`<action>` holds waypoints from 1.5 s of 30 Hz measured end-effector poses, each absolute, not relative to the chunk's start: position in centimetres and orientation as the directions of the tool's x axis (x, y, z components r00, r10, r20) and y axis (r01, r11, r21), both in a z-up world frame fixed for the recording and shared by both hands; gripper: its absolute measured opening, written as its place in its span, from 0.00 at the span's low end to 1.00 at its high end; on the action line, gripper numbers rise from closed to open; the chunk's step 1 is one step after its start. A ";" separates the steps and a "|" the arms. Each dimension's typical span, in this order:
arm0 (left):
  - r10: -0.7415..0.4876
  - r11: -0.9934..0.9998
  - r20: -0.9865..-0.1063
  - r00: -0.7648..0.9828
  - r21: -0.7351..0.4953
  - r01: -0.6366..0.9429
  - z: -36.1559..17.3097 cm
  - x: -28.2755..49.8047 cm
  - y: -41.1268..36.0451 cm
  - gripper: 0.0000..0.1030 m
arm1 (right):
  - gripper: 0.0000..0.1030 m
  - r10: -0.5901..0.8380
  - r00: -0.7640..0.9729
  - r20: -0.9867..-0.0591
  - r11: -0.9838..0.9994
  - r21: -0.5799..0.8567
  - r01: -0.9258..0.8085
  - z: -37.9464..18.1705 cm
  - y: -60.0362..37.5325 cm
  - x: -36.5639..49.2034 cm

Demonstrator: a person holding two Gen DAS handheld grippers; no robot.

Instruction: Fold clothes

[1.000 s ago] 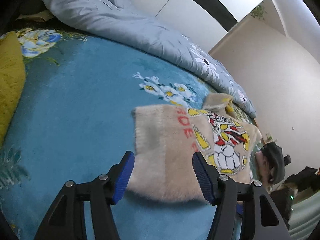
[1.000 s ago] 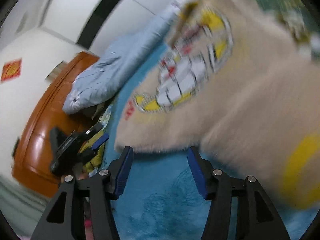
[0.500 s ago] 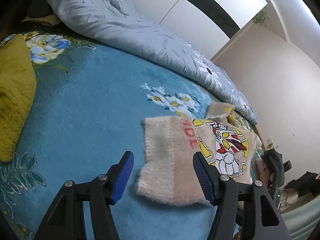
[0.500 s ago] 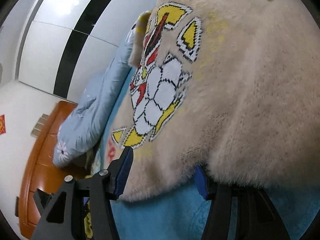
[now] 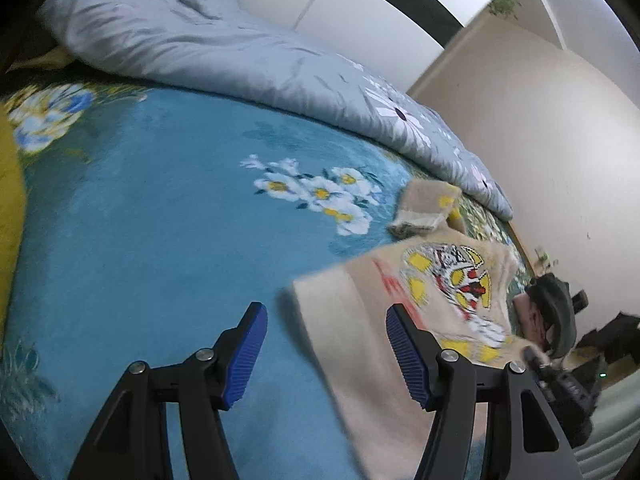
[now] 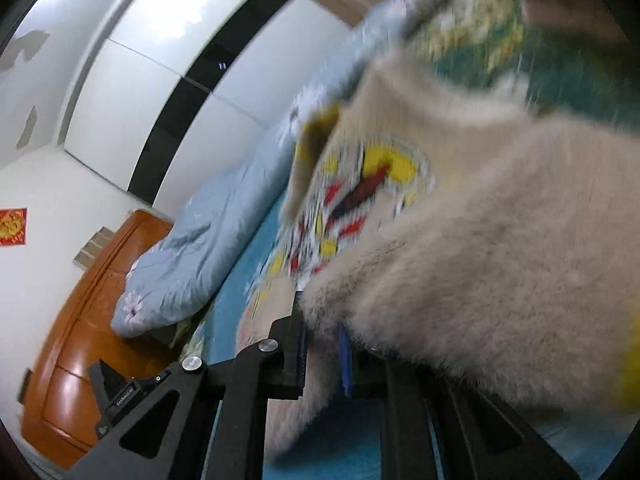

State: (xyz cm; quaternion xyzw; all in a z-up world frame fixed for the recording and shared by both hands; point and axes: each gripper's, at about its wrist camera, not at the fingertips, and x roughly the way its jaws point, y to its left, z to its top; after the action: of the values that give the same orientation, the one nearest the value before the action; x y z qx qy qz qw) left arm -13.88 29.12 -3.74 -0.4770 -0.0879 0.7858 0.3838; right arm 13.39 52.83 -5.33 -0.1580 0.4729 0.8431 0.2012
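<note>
A fuzzy beige sweater (image 5: 384, 344) with a yellow, red and white cartoon print lies on the blue floral blanket (image 5: 152, 216); one edge is lifted and blurred. My left gripper (image 5: 324, 352) is open and empty, with the sweater's near edge between its blue pads (image 5: 248, 352). In the right wrist view my right gripper (image 6: 324, 356) is shut on the sweater (image 6: 500, 240), pinching its furry edge. The right gripper also shows at the lower right of the left wrist view (image 5: 560, 384).
A grey-blue quilt (image 5: 248, 52) lies along the far side of the bed. A yellow knit garment (image 5: 8, 208) sits at the left edge. An orange wooden headboard (image 6: 80, 340) and white wardrobe doors (image 6: 168, 80) stand behind.
My right gripper has closed on the sweater's edge and is lifting it. The sweater has shifted right in the left wrist view, whose gripper stays open.
</note>
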 end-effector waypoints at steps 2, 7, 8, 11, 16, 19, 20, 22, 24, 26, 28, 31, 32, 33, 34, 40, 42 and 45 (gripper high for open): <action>0.694 -0.665 -0.685 -0.222 -0.490 -0.563 -3.5 -14.0 31.6 0.66 | 0.13 0.249 -0.859 -0.448 -0.466 0.722 -0.512 -4.7 54.6 15.1; 0.681 -0.600 -0.728 -0.081 -0.490 -0.632 -5.6 -14.4 40.1 0.68 | 0.13 0.367 -0.816 -0.446 -0.424 0.701 -0.573 -4.3 56.9 18.7; 0.672 -0.589 -0.739 -0.047 -0.496 -0.637 -6.3 -14.5 41.7 0.68 | 0.13 0.382 -0.810 -0.445 -0.413 0.702 -0.580 -4.3 57.2 19.1; 0.650 -0.565 -0.758 0.056 -0.531 -0.631 -8.7 -14.2 45.4 0.68 | 0.13 0.406 -0.800 -0.441 -0.403 0.700 -0.590 -4.3 58.1 20.2; 0.635 -0.532 -0.760 0.139 -0.560 -0.635 -11.1 -13.2 48.3 0.69 | 0.13 0.416 -0.802 -0.430 -0.413 0.697 -0.587 -4.2 59.2 21.4; 0.633 -0.531 -0.765 0.118 -0.540 -0.653 -11.0 -13.0 48.9 0.69 | 0.13 0.410 -0.805 -0.428 -0.421 0.695 -0.583 -4.2 59.4 21.4; 0.634 -0.529 -0.765 0.117 -0.539 -0.655 -11.0 -12.9 49.0 0.69 | 0.13 0.410 -0.805 -0.429 -0.423 0.693 -0.584 -4.2 59.4 21.2; 0.640 -0.515 -0.756 0.136 -0.554 -0.654 -11.1 -12.7 49.1 0.67 | 0.13 0.407 -0.806 -0.430 -0.422 0.694 -0.583 -4.1 59.5 21.2; 0.647 -0.500 -0.746 0.158 -0.571 -0.651 -11.1 -12.3 48.9 0.66 | 0.13 0.405 -0.806 -0.431 -0.417 0.698 -0.582 -4.0 59.5 21.2; 0.650 -0.488 -0.736 0.188 -0.594 -0.639 -11.2 -12.0 48.7 0.44 | 0.13 0.404 -0.805 -0.434 -0.416 0.696 -0.585 -3.9 59.6 22.2; 0.666 -0.472 -0.708 0.234 -0.643 -0.603 -11.5 -11.8 48.4 0.27 | 0.13 0.404 -0.802 -0.440 -0.413 0.695 -0.589 -3.8 59.6 22.4; 0.695 -0.456 -0.676 0.245 -0.677 -0.577 -11.3 -11.1 47.9 0.21 | 0.13 0.398 -0.801 -0.447 -0.408 0.695 -0.592 -3.7 59.5 23.0; 0.709 -0.447 -0.663 0.240 -0.686 -0.575 -10.9 -10.9 47.7 0.20 | 0.13 0.397 -0.800 -0.451 -0.408 0.694 -0.593 -3.6 59.5 23.2; 0.731 -0.432 -0.642 0.233 -0.699 -0.570 -10.3 -10.7 47.3 0.20 | 0.13 0.396 -0.799 -0.453 -0.410 0.691 -0.595 -3.5 59.4 23.2; 0.751 -0.419 -0.621 0.224 -0.710 -0.567 -9.7 -10.6 47.0 0.19 | 0.13 0.395 -0.796 -0.458 -0.414 0.685 -0.599 -3.3 59.4 23.3; 0.851 -0.401 -0.520 0.067 -0.727 -0.557 -4.2 -12.6 42.6 0.18 | 0.14 0.353 -0.795 -0.493 -0.473 0.639 -0.607 -1.3 59.7 21.3; 0.875 -0.409 -0.484 -0.010 -0.728 -0.550 -2.1 -13.7 40.1 0.18 | 0.14 0.309 -0.817 -0.487 -0.512 0.639 -0.574 -0.6 59.4 19.3; 0.892 -0.431 -0.437 -0.119 -0.737 -0.521 1.1 -16.5 34.1 0.18 | 0.13 0.240 -0.847 -0.474 -0.577 0.632 -0.517 0.5 58.8 16.0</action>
State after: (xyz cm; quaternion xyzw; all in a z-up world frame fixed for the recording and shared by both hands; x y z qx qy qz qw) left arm -16.46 34.08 1.14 -0.4461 -0.2076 0.7185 0.4915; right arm 15.95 58.80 0.53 -0.1707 0.4050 0.8715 0.2173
